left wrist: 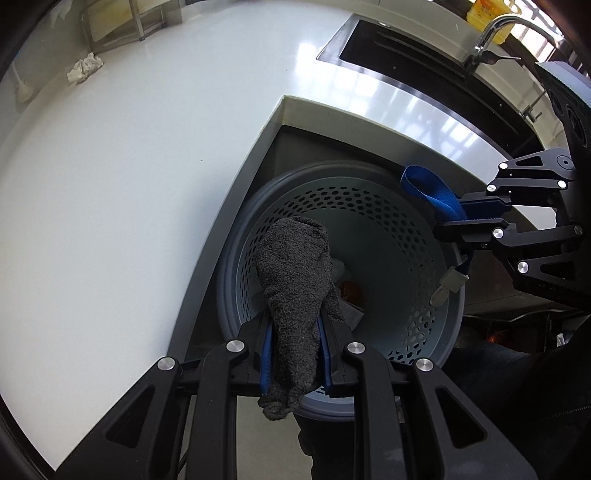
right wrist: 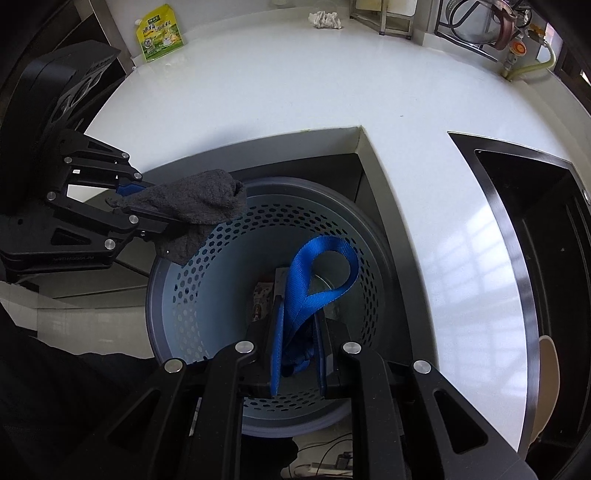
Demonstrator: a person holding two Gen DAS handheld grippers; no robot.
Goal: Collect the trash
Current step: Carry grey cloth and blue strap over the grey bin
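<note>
Nearest, the left gripper (left wrist: 295,354) is clamped on a dark grey cloth (left wrist: 295,291), its pads nearly together — the cloth hangs over the rim of the perforated bin (left wrist: 413,236). Just beside it, the right gripper (right wrist: 299,354) pinches a blue strap (right wrist: 314,280), whose loop stands above the bin's mouth — a clip dangles from its other end. Scraps lie at the bin's bottom. Farther off on the white counter (right wrist: 295,92) sit a crumpled tissue (right wrist: 325,19) and a green packet (right wrist: 159,33).
</note>
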